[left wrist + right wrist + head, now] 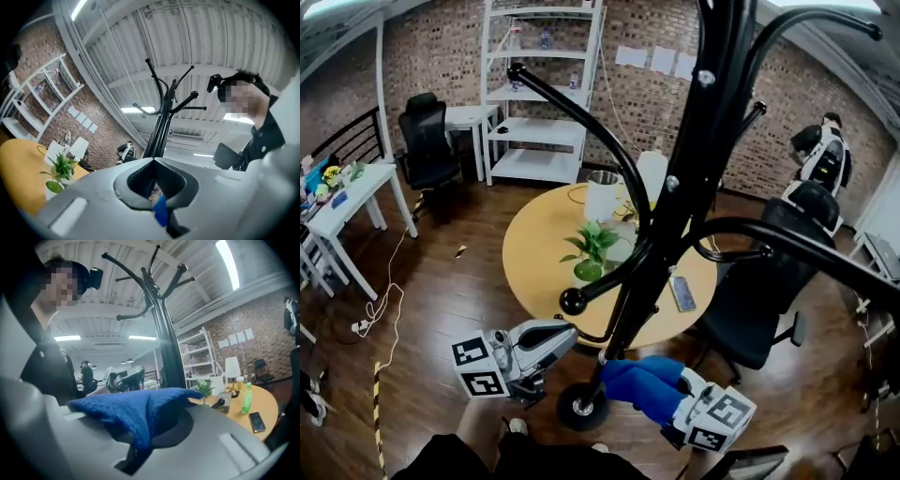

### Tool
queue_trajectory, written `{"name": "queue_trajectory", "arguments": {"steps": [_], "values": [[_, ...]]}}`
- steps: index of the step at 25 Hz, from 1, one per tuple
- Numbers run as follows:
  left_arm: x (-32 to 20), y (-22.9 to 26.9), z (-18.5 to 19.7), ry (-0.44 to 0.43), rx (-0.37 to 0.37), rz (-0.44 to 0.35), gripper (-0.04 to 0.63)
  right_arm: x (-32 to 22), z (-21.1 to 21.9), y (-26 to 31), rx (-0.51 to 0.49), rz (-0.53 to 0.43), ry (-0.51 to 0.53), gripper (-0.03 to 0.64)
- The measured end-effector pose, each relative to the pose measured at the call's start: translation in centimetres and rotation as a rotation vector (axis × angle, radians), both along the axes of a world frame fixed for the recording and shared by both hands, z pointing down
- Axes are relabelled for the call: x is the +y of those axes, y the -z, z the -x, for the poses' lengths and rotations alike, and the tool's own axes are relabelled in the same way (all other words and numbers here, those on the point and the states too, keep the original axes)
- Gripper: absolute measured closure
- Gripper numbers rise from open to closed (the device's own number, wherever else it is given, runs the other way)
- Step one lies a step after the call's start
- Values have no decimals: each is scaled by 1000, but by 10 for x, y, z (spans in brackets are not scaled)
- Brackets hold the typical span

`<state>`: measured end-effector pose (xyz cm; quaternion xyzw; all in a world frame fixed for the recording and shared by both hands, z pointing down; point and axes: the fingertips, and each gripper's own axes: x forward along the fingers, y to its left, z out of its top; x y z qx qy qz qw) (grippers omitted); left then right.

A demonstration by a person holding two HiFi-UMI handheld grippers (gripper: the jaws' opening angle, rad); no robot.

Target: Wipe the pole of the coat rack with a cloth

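Coat rack pole (666,211), black and slanting up through the head view, stands just beside a round yellow table (534,262), with a blue cloth (639,384) pressed against its lowest stretch, just above the round base (579,409). The right gripper (680,401) has its jaws clamped on that cloth, which spills forward over them in a loose fold. The left gripper (567,337) hovers on the other side of the pole with its jaws closed together and nothing clearly held; a sliver of blue shows at their seam, though what it is cannot be told. The chief risk looks like the stand itself. No tong is bracing the pole, so a hard sideways push from the cloth could rock or tip it toward the table, where a potted plant (591,253) and a phone (682,293) sit near. The pinch on the cloth also looks shallow, with most of the fabric hanging free, so friction on an upward stroke could drag it out of the jaws. A curved hook ending in a ball (574,301) juts out just above the left gripper and could snag either tong or the cloth on the way up. With the cloth on one side only, the far face of the pole may go unwiped.
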<state>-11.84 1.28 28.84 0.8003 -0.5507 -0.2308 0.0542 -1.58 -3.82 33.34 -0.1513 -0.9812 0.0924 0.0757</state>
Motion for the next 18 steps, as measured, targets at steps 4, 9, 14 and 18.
{"name": "queue_trajectory", "arguments": {"steps": [4, 9, 14, 18], "values": [[1, -8, 27, -188, 30, 15, 601, 5, 21, 19, -40, -19, -257, 594], [5, -13, 52, -372, 55, 26, 603, 1, 36, 28, -117, 21, -593, 594], [-9, -23, 39, -488, 44, 54, 602, -6, 22, 34, -170, 10, -732, 595], [-3, -22, 30, -524, 14, 90, 601, -15, -15, 47, -269, 60, -892, 594]]}}
